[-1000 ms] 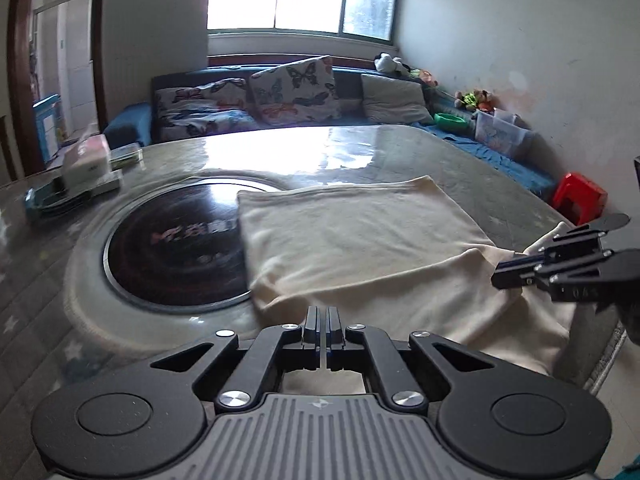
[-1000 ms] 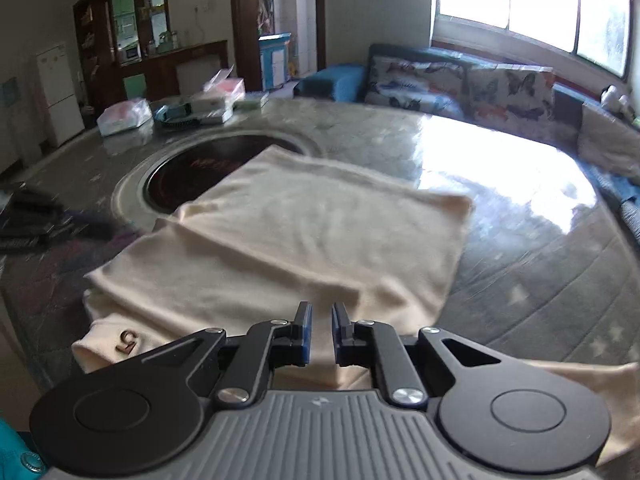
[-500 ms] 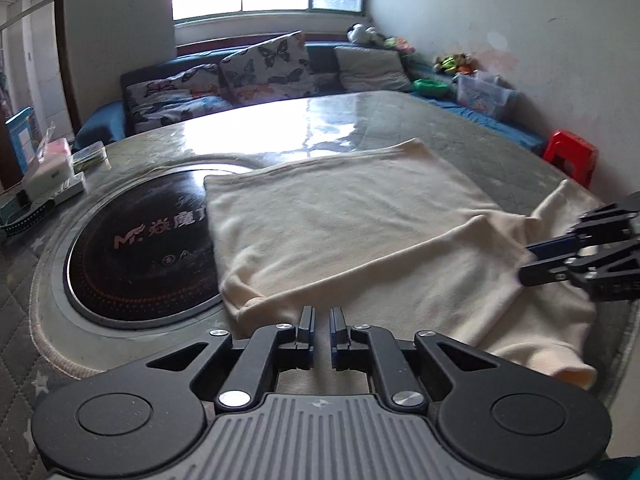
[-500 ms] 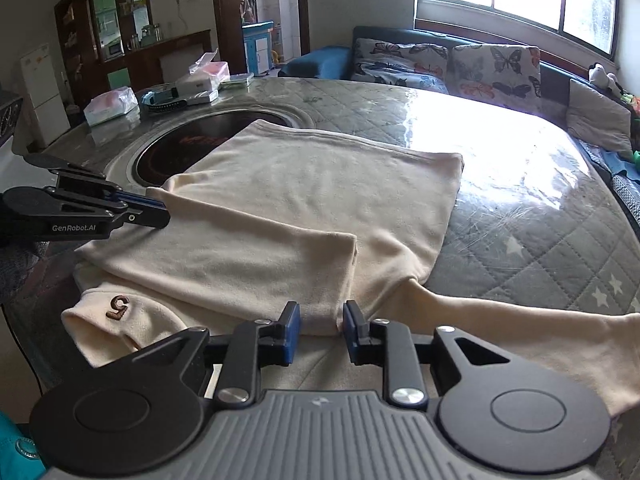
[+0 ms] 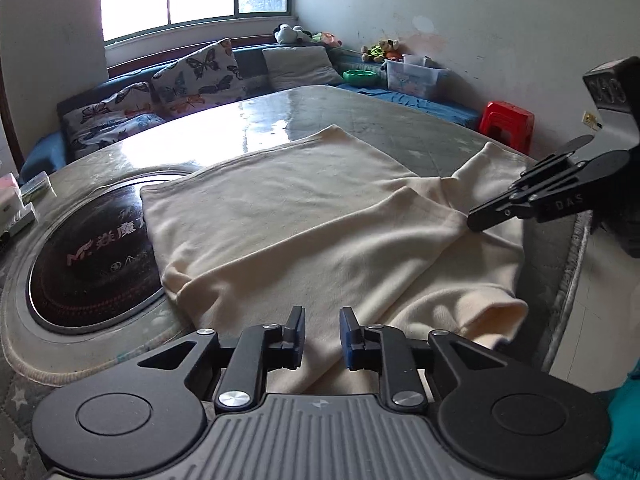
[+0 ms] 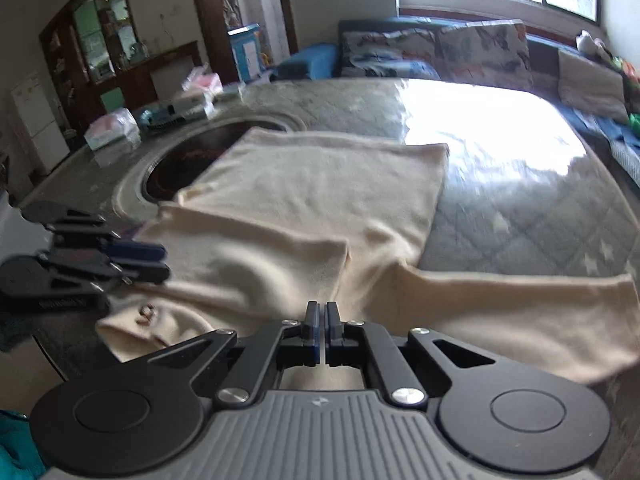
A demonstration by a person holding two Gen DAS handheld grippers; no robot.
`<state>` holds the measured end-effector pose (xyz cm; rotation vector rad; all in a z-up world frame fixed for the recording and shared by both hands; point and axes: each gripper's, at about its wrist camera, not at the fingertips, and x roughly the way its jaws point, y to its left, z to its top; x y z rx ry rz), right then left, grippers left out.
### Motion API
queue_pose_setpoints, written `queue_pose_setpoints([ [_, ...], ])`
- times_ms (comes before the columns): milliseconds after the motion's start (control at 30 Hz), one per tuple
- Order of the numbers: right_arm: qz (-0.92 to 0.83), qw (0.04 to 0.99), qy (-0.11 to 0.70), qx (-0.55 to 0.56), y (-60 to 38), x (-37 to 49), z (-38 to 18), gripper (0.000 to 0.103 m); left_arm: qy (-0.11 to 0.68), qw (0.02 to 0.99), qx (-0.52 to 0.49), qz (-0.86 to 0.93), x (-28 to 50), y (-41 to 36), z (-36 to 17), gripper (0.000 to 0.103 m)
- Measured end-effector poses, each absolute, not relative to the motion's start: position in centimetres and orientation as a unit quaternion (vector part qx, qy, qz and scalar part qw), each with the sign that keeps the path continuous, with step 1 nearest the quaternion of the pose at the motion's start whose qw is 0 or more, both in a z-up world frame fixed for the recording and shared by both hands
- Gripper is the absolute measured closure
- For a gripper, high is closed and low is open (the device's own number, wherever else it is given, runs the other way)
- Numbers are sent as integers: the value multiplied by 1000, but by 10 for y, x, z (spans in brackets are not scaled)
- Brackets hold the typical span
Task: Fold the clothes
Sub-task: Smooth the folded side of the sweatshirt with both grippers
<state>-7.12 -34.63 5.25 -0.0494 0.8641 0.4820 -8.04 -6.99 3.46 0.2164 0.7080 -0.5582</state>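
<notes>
A cream sweater (image 5: 304, 224) lies flat on the round table, one sleeve folded across its body. It also shows in the right wrist view (image 6: 320, 200), where the other sleeve (image 6: 520, 312) stretches to the right. My left gripper (image 5: 322, 338) is open and empty, just above the sweater's near edge. My right gripper (image 6: 322, 328) has its jaws closed, right at the near hem; whether cloth sits between them is not visible. It appears at the right in the left wrist view (image 5: 480, 218), its tip on the folded sleeve's end.
A dark round hotplate (image 5: 92, 256) is set in the table (image 5: 360, 120), partly under the sweater. Tissue boxes and packets (image 6: 120, 128) sit at the table's far side. A sofa with cushions (image 5: 200, 76) and a red stool (image 5: 508, 124) stand beyond the table.
My left gripper opened wider. My right gripper went from open to closed at the near hem and shifted; its view is blurred by motion.
</notes>
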Motion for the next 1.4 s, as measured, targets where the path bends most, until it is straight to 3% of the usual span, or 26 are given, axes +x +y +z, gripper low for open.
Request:
queue_pose_setpoints([
  [167,228,893,383,-58,-342,-77,58,94,323,889,143,-293,-97,-66,38,82],
  [267,255,887,375,-91,-334,-83,60,75,317,887,170,-289,-100,-67,35,82],
  [433,262,880,370,-143,-320,-83,47,75,306,885,211,-281,-103,-71,25,83],
  [467,261,879,368,-155,-317,-83,45,75,302,885,218,-279,-105,-72,24,85],
  [500,261,878,367,-163,-315,-83,44,76,296,887,223,-274,-106,-73,25,96],
  [567,266,876,368,-165,-313,-84,44,93,286,892,227,-266,-109,-72,28,99],
  [633,274,873,369,-160,-315,-86,47,95,276,898,218,-265,-113,-67,34,100],
  [733,287,870,372,-150,-318,-90,52,95,273,899,221,-260,-114,-61,35,101],
  [833,283,869,381,-138,-325,-90,47,83,291,894,210,-268,-109,-58,33,100],
  [1067,210,905,369,-16,-387,-88,58,83,285,895,170,-298,-102,-66,48,95],
  [1400,4,930,367,30,-494,-59,32,80,303,897,133,-293,-73,-127,45,91],
])
